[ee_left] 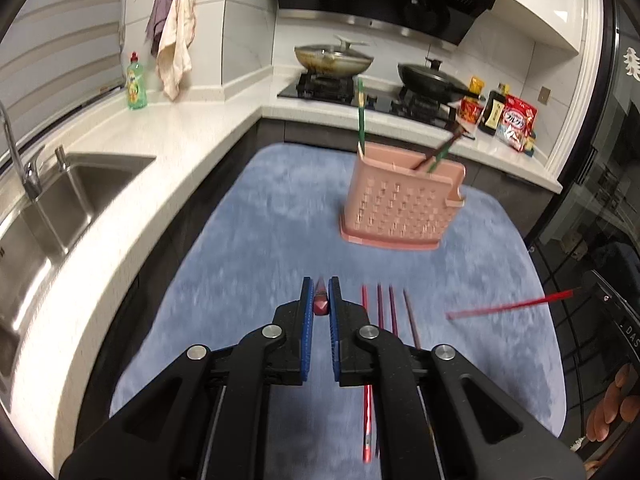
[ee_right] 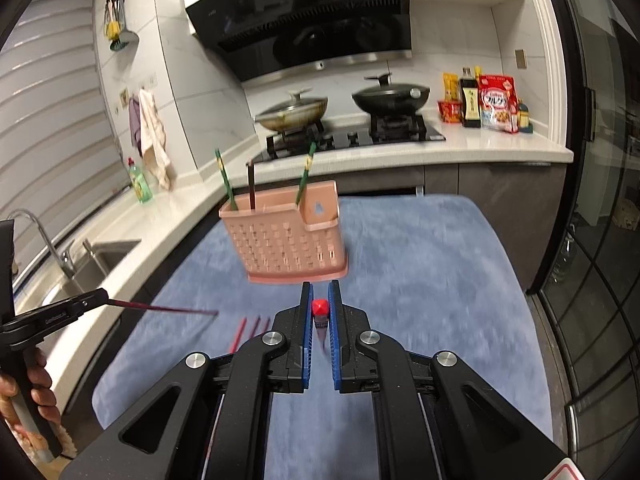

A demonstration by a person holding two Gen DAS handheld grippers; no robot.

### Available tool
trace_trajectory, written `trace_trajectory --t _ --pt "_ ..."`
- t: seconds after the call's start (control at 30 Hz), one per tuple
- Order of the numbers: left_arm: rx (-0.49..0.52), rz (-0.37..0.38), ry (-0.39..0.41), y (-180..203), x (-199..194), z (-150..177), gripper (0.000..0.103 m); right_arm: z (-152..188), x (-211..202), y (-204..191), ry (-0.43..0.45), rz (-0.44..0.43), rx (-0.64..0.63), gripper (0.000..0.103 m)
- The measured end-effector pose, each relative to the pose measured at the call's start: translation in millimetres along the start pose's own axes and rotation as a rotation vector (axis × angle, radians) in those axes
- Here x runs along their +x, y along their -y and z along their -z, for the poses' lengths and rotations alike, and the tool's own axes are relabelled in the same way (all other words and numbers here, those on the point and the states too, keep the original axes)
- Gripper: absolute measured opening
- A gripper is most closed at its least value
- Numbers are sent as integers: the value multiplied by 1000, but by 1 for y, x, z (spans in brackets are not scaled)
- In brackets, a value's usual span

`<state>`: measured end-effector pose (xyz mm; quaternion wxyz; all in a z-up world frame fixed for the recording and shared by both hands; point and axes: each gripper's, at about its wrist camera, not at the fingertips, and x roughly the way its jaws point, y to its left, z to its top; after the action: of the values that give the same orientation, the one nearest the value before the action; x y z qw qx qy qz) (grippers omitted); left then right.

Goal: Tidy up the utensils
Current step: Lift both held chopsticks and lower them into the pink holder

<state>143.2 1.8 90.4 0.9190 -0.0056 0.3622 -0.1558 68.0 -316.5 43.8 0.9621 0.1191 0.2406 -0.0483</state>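
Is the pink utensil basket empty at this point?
No. The pink utensil basket holds two green chopsticks and one dark chopstick.

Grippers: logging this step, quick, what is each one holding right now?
Left gripper: shut on a dark red chopstick.
Right gripper: shut on a bright red chopstick.

Home kitchen: gas hob with woks, range hood, steel sink, white counter.

The kitchen was dim and cool-toned. Motion blur smeared the fuzzy blue mat and perforated pink plastic basket; glare streaked the glossy black range hood. Fisheye edges curved into dark corners.
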Motion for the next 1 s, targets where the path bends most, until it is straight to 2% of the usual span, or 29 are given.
trace_trajectory --t 0.23,0.47,0.8,1.0 --pt "16 -11 61 7 8 -51 7 -39 12 -2 59 -2 -10 7" --pt "26 26 116 16 8 -98 7 -81 22 2 116 -34 27 7" --pt "45 81 277 38 -13 -187 7 -174 34 -9 261 -112 63 7" --pt "35 94 344 50 -1 -230 7 -213 62 -20 305 -117 66 7"
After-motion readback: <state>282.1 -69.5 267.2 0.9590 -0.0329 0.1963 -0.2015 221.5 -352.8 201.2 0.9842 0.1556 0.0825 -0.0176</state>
